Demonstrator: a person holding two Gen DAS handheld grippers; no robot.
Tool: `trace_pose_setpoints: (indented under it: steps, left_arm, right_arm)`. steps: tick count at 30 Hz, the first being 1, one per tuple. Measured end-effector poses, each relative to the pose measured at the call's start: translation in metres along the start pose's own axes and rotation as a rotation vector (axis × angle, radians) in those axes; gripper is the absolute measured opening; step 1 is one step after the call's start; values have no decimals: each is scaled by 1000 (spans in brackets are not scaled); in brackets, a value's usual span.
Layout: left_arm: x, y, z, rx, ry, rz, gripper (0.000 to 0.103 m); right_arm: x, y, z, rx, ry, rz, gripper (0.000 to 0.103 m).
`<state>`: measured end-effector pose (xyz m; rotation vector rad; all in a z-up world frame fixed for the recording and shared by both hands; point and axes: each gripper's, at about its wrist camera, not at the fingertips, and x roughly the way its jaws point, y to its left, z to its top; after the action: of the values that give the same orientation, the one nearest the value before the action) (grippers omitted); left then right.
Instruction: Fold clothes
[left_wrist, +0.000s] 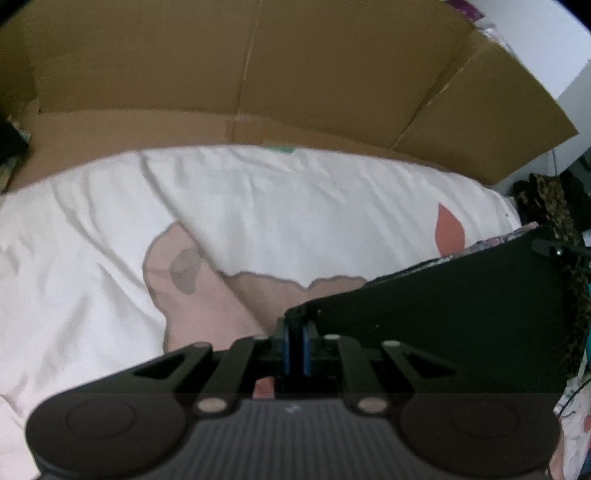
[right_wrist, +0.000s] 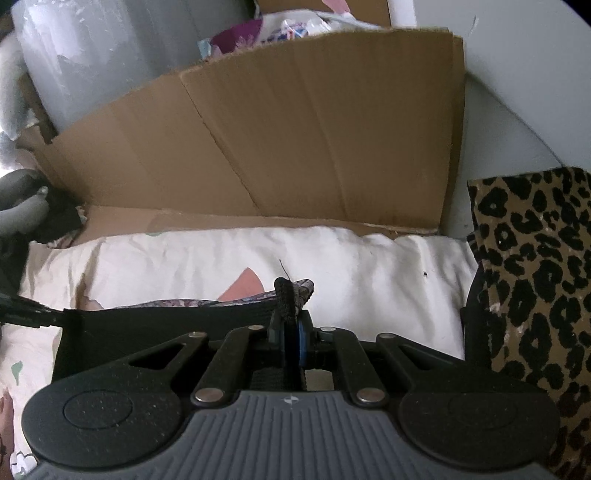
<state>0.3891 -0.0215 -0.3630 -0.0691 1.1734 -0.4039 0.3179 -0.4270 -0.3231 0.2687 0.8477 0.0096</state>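
A: Left tool (left_wrist: 295, 338) — blue pads almost together, pinching one corner of the black garment (left_wrist: 443, 314). Cloth runs from there off to the right, taut.

B: Right tool (right_wrist: 293, 332) the same: jaws narrow, clamped on the opposite corner, where a knitted black edge and a bit of patterned lining stick up between the pads. In the right wrist view the garment stretches leftward from that grip.

A: So the garment hangs spread between both tools, just above the white bedsheet (left_wrist: 92, 258) with pink and green printed shapes.

B: Behind the sheet, a flattened cardboard box (right_wrist: 295, 147) stands upright. Leopard-print fabric (right_wrist: 535, 277) at the right edge, beside the sheet. Whether the garment touches the sheet, cannot tell.
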Motion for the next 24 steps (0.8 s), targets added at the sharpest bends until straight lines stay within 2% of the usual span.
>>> trace_pose_setpoints:
  steps: [5, 9, 17, 24]
  left_arm:
    - [-14, -9, -2, 19, -68, 67, 14]
    - [-28, -19, -1, 32, -124, 76, 15]
    - [-18, -53, -18, 143, -81, -27, 18]
    - [-6, -65, -16, 150, -87, -43, 18]
  right_arm:
    - [-12, 0, 2, -1, -51, -28, 25]
    - [-18, 6, 1, -5, -64, -35, 25]
    - [-12, 44, -15, -95, -32, 43, 25]
    - [-1, 82, -26, -189, -21, 80, 25]
